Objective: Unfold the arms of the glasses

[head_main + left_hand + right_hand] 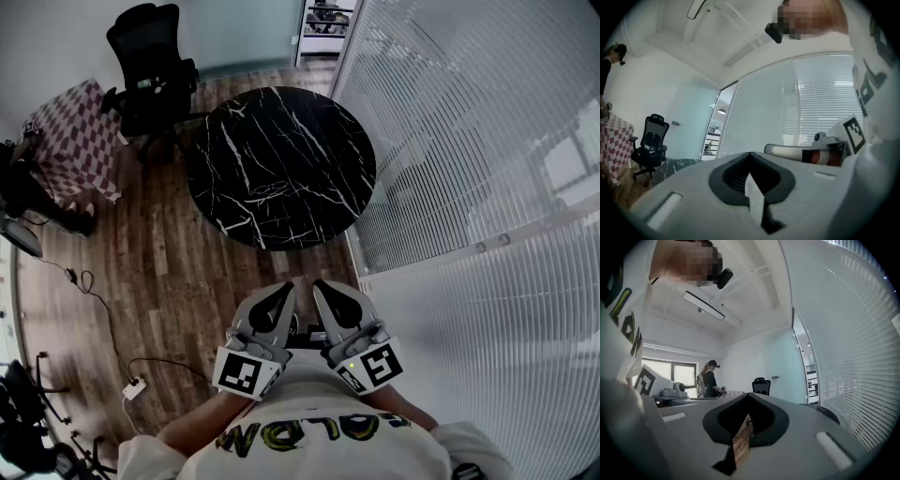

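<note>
We hold the left gripper and the right gripper at our chest, their fingers pressed together on nothing. The glasses lie well apart on the round black marble bench. They look light and fragile, so we would take each arm gently near its hinge.

Thin-framed glasses, pale wire-like rims w/ see-through lenses, lie flat on the round black marble table w/ white veins. They sit approx. mid-table, a bit toward the table's near edge, the 2 lenses side by side running roughly left-right, well in from the rim all round. The dark tabletop shows through the lenses. They're too small in the head view to tell whether the 2 arms are folded in or opened out.
</note>
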A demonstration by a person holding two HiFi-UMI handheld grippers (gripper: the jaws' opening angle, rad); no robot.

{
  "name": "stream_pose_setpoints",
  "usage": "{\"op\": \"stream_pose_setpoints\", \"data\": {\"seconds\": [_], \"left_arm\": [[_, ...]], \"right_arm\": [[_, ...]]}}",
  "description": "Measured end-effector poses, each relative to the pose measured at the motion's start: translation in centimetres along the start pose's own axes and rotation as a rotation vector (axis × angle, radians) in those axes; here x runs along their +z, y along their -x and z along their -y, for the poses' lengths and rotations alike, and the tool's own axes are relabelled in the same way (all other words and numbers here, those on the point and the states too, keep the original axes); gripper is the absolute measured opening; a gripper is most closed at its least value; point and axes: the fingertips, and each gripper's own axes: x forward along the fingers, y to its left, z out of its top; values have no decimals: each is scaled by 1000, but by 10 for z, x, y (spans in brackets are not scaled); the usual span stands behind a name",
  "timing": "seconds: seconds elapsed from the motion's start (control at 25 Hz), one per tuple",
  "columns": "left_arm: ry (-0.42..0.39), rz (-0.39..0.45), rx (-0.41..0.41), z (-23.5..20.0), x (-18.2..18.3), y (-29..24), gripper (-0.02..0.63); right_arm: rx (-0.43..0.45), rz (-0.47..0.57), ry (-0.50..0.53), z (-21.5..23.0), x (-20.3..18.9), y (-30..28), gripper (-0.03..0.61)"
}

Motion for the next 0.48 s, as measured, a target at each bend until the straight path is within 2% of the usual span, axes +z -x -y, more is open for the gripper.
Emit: {"op": "stream_pose_setpoints", "data": {"seconds": [0.16, 0.48], "left_arm": [[34, -16, 16, 0, -6, -7, 2], [42, -30, 25, 4, -11, -19, 2]], "right_arm": [[8, -4, 1, 4, -2, 0, 3], [15, 11, 14, 16, -1, 6, 3]]}}
